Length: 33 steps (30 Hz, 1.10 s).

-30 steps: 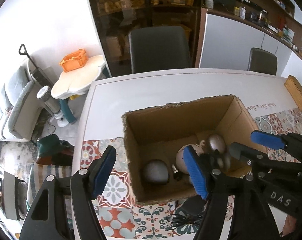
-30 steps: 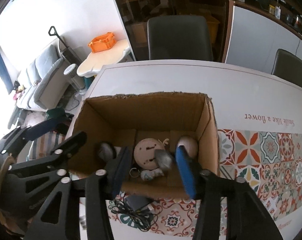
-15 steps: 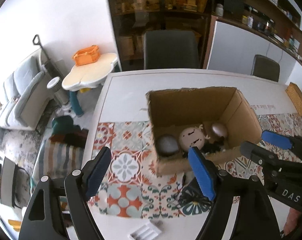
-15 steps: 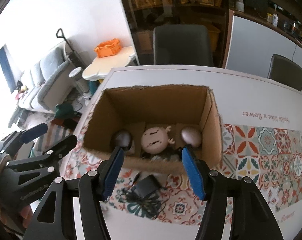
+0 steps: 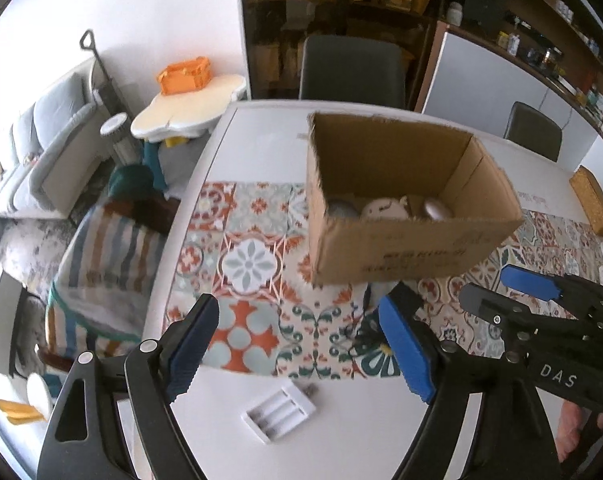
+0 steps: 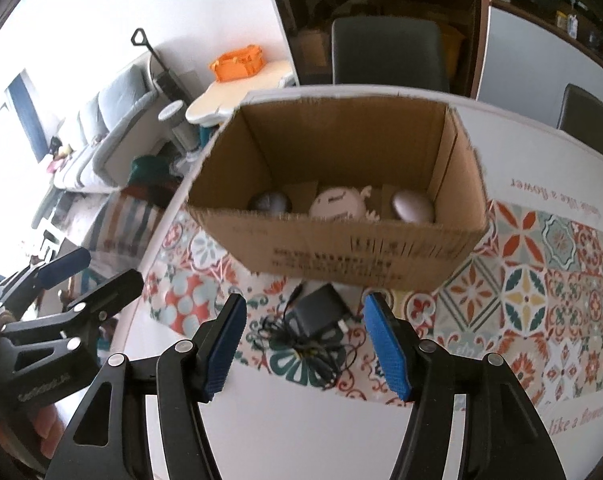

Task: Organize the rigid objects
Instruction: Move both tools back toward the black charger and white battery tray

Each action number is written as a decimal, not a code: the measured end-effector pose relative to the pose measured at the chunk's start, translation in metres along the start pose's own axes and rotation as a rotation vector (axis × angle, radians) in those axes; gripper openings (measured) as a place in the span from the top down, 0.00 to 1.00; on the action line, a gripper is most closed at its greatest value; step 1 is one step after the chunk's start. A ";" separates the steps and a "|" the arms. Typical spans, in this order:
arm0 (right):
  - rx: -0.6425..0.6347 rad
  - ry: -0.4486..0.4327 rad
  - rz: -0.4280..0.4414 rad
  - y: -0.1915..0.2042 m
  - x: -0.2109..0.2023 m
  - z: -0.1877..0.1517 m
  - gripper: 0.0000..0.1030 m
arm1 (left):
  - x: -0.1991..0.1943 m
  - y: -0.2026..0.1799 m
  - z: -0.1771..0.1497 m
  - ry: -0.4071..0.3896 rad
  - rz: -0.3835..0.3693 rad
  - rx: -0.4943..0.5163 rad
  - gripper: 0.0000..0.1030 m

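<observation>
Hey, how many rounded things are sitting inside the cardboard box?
3, in a row: grey dome left, round white gadget middle, pinkish-grey oval right. The brown cardboard box front wall may hide smaller items.

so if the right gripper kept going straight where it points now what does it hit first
Most likely the black power adapter with its tangled cable, lying on the patterned mat between the right gripper and the cardboard box. Depth is uncertain; its open fingers could straddle it.

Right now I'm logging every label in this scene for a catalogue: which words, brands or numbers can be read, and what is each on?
"DAS": on the right gripper, seen by the left wrist camera.
"like a flower": printed on the table runner, near edge.
"a flower", upside down: runner's far edge; the rest is blurred.
Print on the cardboard box: too blurred to read.
</observation>
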State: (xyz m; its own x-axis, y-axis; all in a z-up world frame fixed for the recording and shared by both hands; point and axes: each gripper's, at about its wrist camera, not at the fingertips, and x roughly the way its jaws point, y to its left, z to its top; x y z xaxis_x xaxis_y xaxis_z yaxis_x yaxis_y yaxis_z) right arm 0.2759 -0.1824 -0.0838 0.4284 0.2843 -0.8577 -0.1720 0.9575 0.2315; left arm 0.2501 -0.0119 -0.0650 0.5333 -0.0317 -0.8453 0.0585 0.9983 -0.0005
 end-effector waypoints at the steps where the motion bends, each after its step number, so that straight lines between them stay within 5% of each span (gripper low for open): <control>1: -0.002 0.008 0.001 -0.001 0.003 -0.003 0.40 | 0.004 0.001 -0.003 0.012 0.004 -0.008 0.20; 9: -0.034 0.061 -0.001 0.003 0.032 -0.016 0.32 | 0.032 0.005 -0.022 0.089 0.041 -0.025 0.20; 33: -0.159 0.144 -0.078 0.005 0.127 -0.023 0.32 | 0.117 0.009 -0.045 0.249 0.076 -0.073 0.20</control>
State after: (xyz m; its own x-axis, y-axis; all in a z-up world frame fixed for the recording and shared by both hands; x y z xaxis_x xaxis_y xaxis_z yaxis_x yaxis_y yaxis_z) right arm 0.3087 -0.1429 -0.2021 0.3165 0.1886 -0.9297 -0.2861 0.9534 0.0960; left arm 0.2751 -0.0039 -0.1882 0.3097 0.0480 -0.9496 -0.0399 0.9985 0.0374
